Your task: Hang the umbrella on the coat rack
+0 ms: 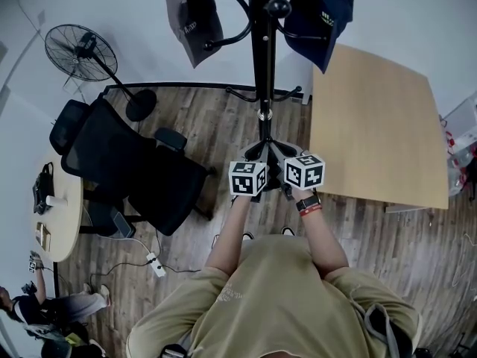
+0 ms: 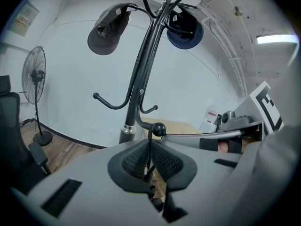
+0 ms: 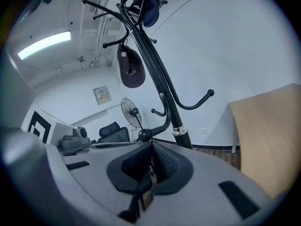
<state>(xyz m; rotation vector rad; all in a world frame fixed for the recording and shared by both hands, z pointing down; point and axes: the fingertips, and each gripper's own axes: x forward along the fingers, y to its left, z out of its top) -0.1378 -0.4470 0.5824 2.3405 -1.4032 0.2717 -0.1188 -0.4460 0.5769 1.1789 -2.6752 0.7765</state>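
The black coat rack (image 1: 262,66) stands straight ahead, with a grey cap (image 1: 192,17) and a navy cap (image 1: 320,13) on its top hooks. My two grippers are side by side just in front of its pole, seen as the left marker cube (image 1: 248,178) and the right marker cube (image 1: 304,171). My left gripper (image 2: 150,161) is shut on a thin black strap (image 2: 149,147) that runs up to a low hook's ball tip (image 2: 159,129). My right gripper (image 3: 151,161) is shut too, right under the same ball tip (image 3: 144,135). A dark bundle, probably the umbrella (image 2: 157,204), hangs below the jaws, mostly hidden.
A wooden table (image 1: 376,125) stands to the right of the rack. A black office chair (image 1: 127,166) and a floor fan (image 1: 82,54) are on the left, with a round table (image 1: 63,207) beyond. A power strip (image 1: 155,263) lies on the floor. A person (image 1: 45,304) sits at bottom left.
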